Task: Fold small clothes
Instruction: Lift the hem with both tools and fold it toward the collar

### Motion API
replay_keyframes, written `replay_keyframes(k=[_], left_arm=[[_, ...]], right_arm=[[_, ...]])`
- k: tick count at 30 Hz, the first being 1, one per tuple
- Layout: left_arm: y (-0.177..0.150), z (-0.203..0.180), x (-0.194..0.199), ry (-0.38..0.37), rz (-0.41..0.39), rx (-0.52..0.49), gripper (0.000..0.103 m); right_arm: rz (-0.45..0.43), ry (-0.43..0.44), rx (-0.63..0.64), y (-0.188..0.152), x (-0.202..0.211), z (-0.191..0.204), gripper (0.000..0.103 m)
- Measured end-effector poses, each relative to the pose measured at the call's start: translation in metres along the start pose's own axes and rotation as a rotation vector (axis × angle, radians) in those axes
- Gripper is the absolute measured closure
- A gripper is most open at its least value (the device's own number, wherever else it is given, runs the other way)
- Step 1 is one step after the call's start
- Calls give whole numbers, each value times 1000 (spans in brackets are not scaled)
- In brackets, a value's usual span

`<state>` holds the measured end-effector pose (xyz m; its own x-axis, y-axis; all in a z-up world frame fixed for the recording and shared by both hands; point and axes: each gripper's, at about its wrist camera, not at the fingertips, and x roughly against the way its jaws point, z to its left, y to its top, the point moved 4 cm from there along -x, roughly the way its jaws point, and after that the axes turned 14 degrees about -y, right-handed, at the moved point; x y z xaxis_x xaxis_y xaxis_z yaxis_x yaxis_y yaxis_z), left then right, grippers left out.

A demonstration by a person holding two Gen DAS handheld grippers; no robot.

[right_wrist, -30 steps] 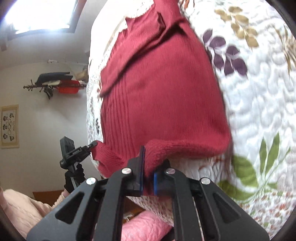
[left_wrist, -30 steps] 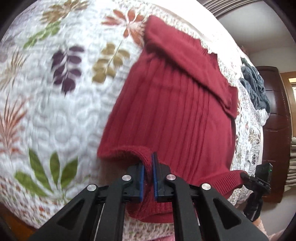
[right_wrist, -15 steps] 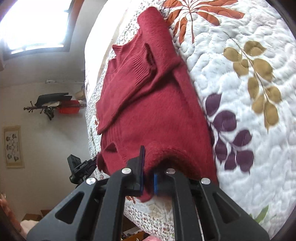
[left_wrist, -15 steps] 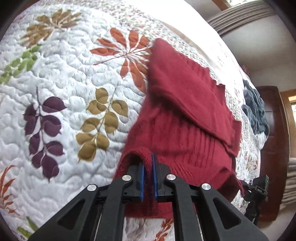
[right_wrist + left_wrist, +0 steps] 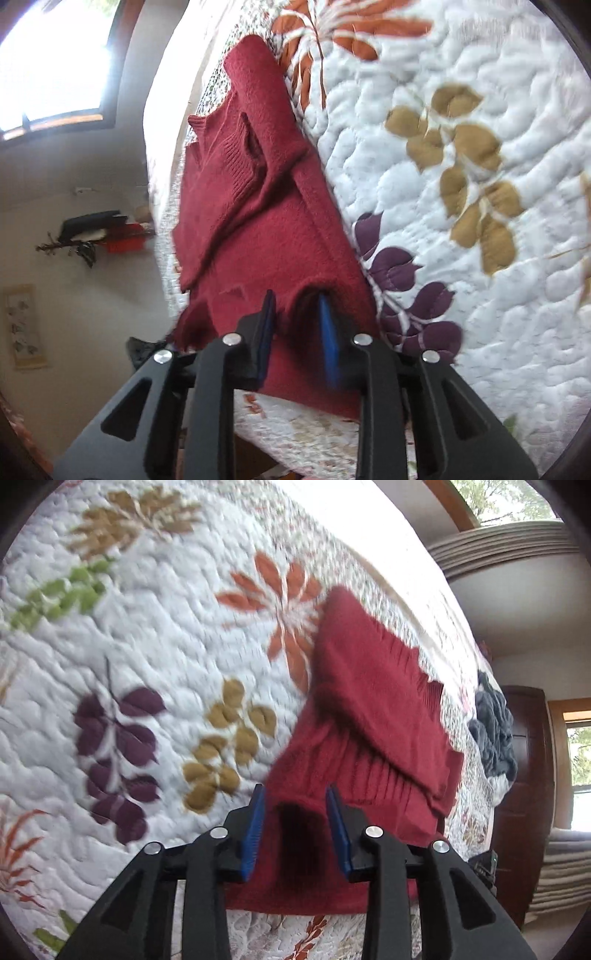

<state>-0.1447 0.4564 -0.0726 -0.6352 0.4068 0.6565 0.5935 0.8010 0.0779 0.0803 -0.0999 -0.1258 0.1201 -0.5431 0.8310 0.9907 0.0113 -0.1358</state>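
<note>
Red sweater (image 5: 373, 734): laid on the leaf-patterned quilt (image 5: 147, 657), folded, with a sleeve or upper part doubled across the ribbed body; seen also in the right wrist view (image 5: 258, 221).
Left gripper (image 5: 295, 830): jaws parted, blue pads (image 5: 253, 834) set either side of a raised fold of the hem; no pinch on the knit is seen.
Right gripper (image 5: 297, 332): jaws likewise spread, a hump of the hem standing between the blue pads (image 5: 328, 347); the cloth is not clamped.
Sweater relative to the tools: its near edge is placed directly at both sets of fingertips, the rest stretched away from them across the bed.
Grey garment (image 5: 493, 734): heaped farther along the bed, well apart from the sweater.
Sharpness: both views are blurred.
</note>
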Motion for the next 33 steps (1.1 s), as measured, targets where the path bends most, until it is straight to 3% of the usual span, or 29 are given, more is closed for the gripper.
replay_keyframes(k=[6,16,21,23,24,27,30,33], left_arm=[[0,-14,-8,89,32,-132,65],[5,-57,-64,274,124,-479,50],[14,-60,-91,339,165,-545,47],[15,-61,-99,361,174,-563,54],[15,-62,-101,356,182,-567,66],[12,-64,-103,359,180,-589,84],[9,-66,-96,326,163,-577,94],[8,-65,-89,277,153,-542,94]], right_arm=[[-62,-51,58,1,13,12,70],[-74,-99,151,-5,7,37,69],[-77,-106,170,-6,4,43,69],[-80,-114,179,-6,5,44,69],[-81,-119,183,-6,5,43,69],[-85,-135,195,-6,6,43,69],[-90,-154,215,-5,6,43,69],[-96,-209,279,-5,3,49,66]])
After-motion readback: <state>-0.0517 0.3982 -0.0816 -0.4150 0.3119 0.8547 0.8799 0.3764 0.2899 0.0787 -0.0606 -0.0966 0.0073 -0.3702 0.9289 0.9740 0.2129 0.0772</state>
